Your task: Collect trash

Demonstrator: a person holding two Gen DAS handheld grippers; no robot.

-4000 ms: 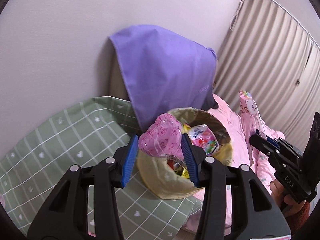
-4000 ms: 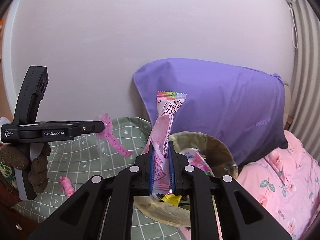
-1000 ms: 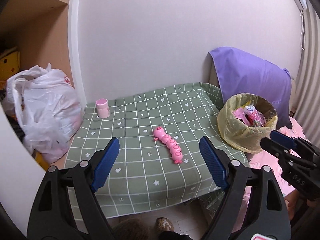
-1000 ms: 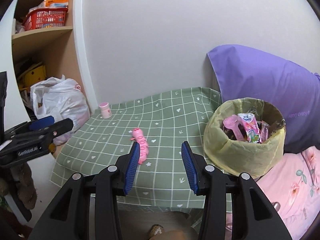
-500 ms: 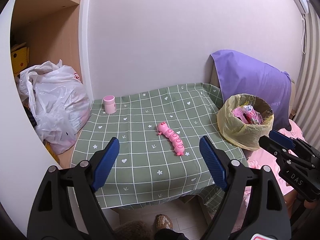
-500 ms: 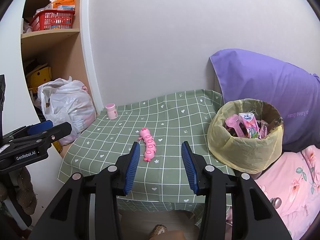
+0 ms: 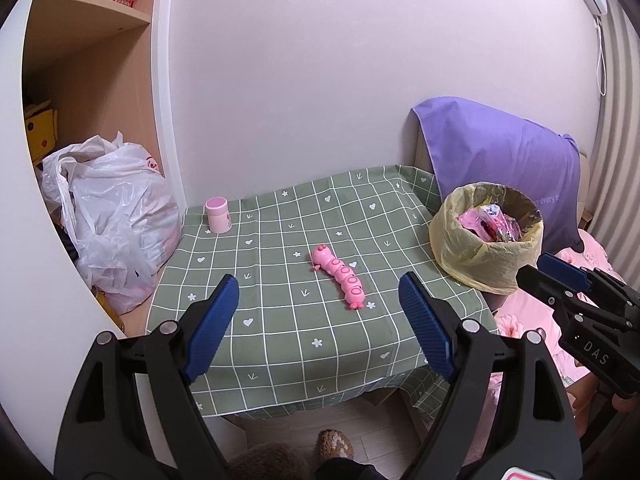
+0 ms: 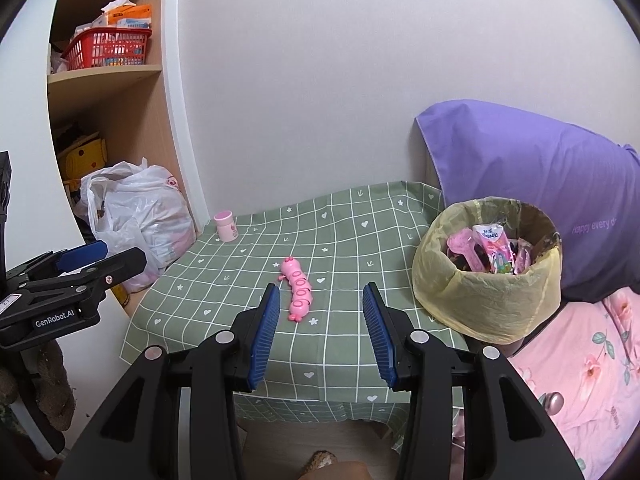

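A round bin lined with a yellow bag [image 7: 480,264] [image 8: 480,304] stands at the right edge of the green checked table [image 7: 280,328] [image 8: 224,280]. It holds several pink wrappers [image 8: 486,250]. A pink caterpillar toy [image 7: 340,278] [image 8: 298,290] lies mid-table. A small pink cup [image 7: 217,215] [image 8: 226,227] stands at the far left corner. My left gripper [image 7: 320,328] is open wide and empty, held back from the table's front edge. My right gripper [image 8: 320,334] is open and empty, also back from the table.
A white plastic bag [image 7: 116,220] [image 8: 140,216] sits left of the table under wooden shelves with a red basket [image 8: 104,48]. A purple pillow [image 7: 500,160] [image 8: 540,184] leans behind the bin. Pink floral bedding [image 8: 580,380] lies at the right. The floor shows below the table.
Four seconds ago both grippers held pink wrappers over the bin; now both are open and empty. In the last second both pulled back slightly from the table.
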